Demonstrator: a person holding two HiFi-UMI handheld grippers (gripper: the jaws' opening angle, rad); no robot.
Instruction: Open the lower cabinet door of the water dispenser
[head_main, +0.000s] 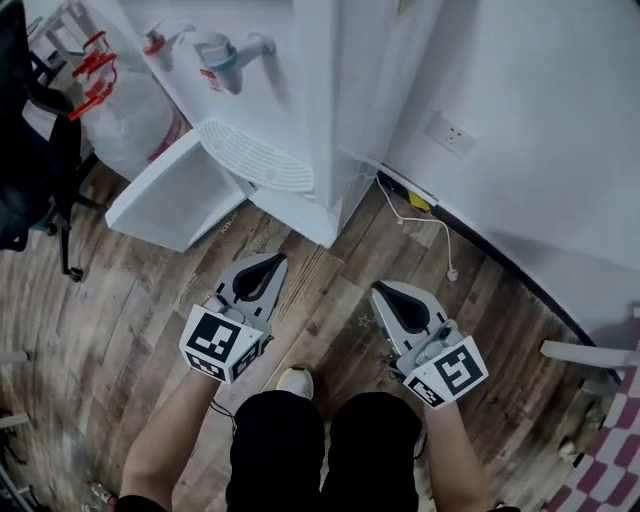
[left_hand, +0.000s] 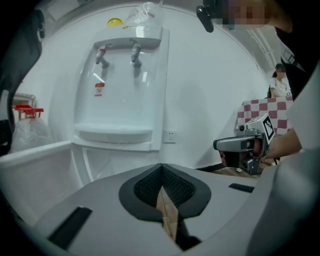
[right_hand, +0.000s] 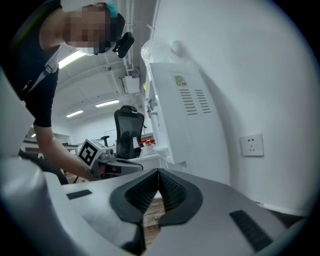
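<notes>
Jaws on both grippers are clenched with nothing between them: in the left gripper view the left gripper (left_hand: 161, 169) shows its pads meeting over bare wooden floor (head_main: 130, 310), and the right gripper (right_hand: 158, 174) shows the same in its own view. The water dispenser (head_main: 300, 90) stands against the white wall. Its lower cabinet door (head_main: 175, 190) is already swung wide out to the picture's left of the drip tray (head_main: 258, 155), well apart from either tool, so the opening looks done and what remains is a clean finish. To do that well, I would hold both grippers back from the door's free edge so that nothing nudges it shut. I would also stay off the white cable (head_main: 425, 222) lying on the floor by the dispenser's right corner. If the door needs to go wider, pushing its outer edge with the shut left jaws should serve better than a fresh pinch. From the head view, both forearms reach forward past the person's knees. The two tools sit side by side low over the floor, marker cubes toward the body and noses tipped slightly down, the left aimed at the door and tray and the right toward the dispenser's right corner.
</notes>
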